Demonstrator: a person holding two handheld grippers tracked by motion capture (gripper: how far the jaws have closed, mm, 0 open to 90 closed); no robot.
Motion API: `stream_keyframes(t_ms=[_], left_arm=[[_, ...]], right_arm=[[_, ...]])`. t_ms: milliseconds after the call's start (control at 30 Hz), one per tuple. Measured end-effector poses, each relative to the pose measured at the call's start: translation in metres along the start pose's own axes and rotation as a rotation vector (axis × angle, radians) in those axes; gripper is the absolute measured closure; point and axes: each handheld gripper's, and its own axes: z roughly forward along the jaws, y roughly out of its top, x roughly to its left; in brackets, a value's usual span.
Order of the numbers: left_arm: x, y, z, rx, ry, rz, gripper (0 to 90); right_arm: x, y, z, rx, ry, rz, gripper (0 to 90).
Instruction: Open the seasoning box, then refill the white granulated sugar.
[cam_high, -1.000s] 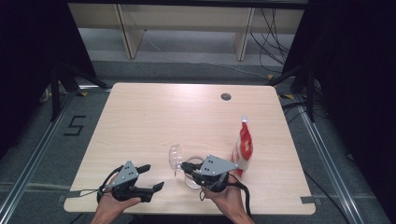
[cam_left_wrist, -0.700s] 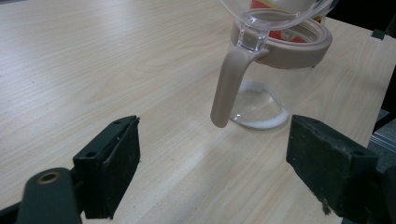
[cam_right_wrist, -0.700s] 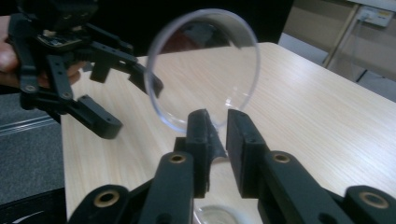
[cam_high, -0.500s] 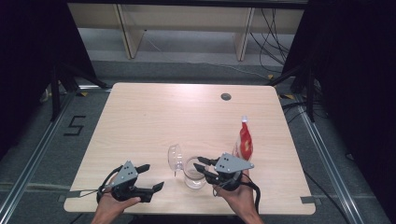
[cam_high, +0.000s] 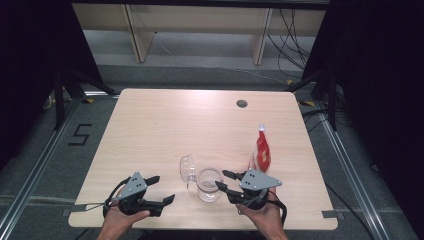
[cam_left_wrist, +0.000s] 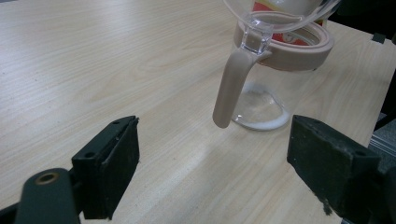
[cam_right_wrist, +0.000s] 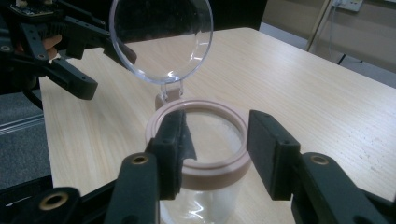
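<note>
At lower left of the high view the left gripper (cam_high: 162, 189) rests on the table (cam_high: 150, 125), jaws apart and empty. At lower centre stands the clear jar (cam_high: 208, 184), its hinged lid (cam_high: 187, 168) flipped up. The right gripper (cam_high: 223, 180), jaws just opening, no longer presses the beige rim (cam_right_wrist: 205, 140). Best to back it straight off, since one pad could still catch the rim.
</note>
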Motion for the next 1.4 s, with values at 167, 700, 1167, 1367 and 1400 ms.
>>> stream_keyframes(t_ms=[167, 700, 1167, 1367, 1400], left_arm=[[-0.001, -0.001, 0.001, -0.003, -0.013, -0.010, 16.6], [-0.002, -0.001, 0.000, 0.000, -0.011, -0.001, 16.6], [-0.004, -0.001, 0.000, -0.004, -0.021, 0.001, 16.6], [-0.004, -0.002, 0.000, 0.007, -0.019, 0.011, 16.6], [-0.004, -0.002, 0.000, 0.008, -0.014, 0.009, 16.6]], right_arm=[[0.001, -0.004, -0.005, 0.002, 0.001, 0.003, 54.1], [0.007, -0.021, -0.029, 0.029, -0.027, 0.055, 48.8], [0.008, -0.038, -0.063, 0.036, -0.086, 0.087, 47.3], [0.005, -0.045, -0.080, 0.054, -0.145, 0.117, 46.4], [0.004, -0.046, -0.081, 0.051, -0.147, 0.129, 46.4]])
